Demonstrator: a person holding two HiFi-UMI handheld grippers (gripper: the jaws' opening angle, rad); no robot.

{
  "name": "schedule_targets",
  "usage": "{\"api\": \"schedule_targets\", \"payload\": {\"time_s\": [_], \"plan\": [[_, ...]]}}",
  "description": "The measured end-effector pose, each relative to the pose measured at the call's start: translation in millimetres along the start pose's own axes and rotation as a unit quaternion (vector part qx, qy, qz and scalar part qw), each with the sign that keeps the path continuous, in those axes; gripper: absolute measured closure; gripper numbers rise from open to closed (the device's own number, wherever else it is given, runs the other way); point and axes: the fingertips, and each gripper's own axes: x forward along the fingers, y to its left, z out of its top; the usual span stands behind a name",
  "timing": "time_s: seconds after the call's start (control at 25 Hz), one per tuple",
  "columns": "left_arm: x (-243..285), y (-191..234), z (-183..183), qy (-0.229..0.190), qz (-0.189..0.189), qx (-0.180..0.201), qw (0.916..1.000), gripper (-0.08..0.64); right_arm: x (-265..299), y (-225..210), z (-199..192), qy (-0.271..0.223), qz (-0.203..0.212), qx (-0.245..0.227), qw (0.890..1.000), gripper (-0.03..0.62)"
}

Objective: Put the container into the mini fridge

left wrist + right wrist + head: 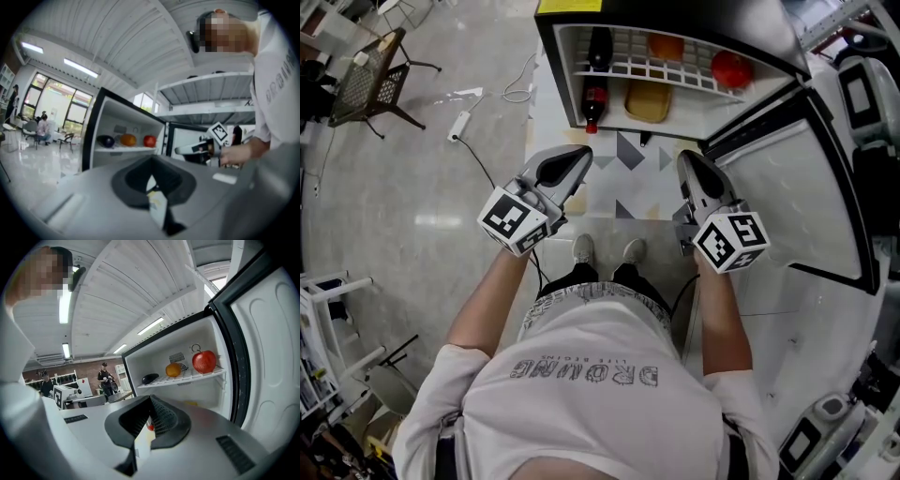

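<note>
Before the open mini fridge [567,80], standing with both tools pointing toward the lower compartment. Holding the left gripper [579,157] with its jaws pressed together on nothing, and holding the right gripper [688,159] the same way, closed and empty. Seeing the yellow container [648,101] already lying on the fridge floor under the wire shelf [675,72], near a bottle [594,101] and well apart from both grippers. Judging the placing as done, and treating the step in hand as getting clear of the fridge, perhaps ahead of swinging the door [806,178] shut. Aiming, for a clean finish, at drawing both grippers straight back and level, staying below the shelf edge, avoiding any nudge to the bottle or container, and minding the right gripper near the door's inner face. Leaving the orange [666,45] and apple [731,68] on the shelf untouched.
</note>
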Motion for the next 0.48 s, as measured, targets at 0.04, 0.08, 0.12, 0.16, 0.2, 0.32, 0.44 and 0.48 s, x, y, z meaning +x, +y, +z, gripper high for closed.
{"api": "schedule_targets", "payload": {"time_s": [0.04,0.08,0.12,0.16,0.2,0.32,0.44,0.48], "plan": [[0,-1,1,-0.001,-0.001,-0.001,1.0,0.555,-2,2,3,-0.003,0.002,-0.002,1.0,0.591],[0,-1,2,-0.001,-0.001,0.0,1.0,0.555,-4,3,5,-0.005,0.004,-0.004,1.0,0.591],[0,-2,3,-0.002,-0.001,0.001,1.0,0.555,-5,5,7,-0.007,0.006,-0.005,1.0,0.591],[1,-2,4,-0.001,-0.001,0.002,1.0,0.555,-6,7,9,-0.009,0.008,-0.007,1.0,0.591],[1,-2,4,-0.001,0.0,0.003,1.0,0.555,-7,8,11,-0.01,0.01,-0.01,1.0,0.591],[3,-3,6,-0.004,-0.001,0.004,1.0,0.554,-8,13,13,-0.012,0.017,-0.017,1.0,0.591],[4,-4,8,-0.005,-0.001,0.006,1.0,0.555,-9,16,14,-0.012,0.022,-0.019,1.0,0.591],[5,-4,10,-0.005,-0.001,0.007,1.0,0.555,-9,16,14,-0.012,0.022,-0.018,1.0,0.592]]}}
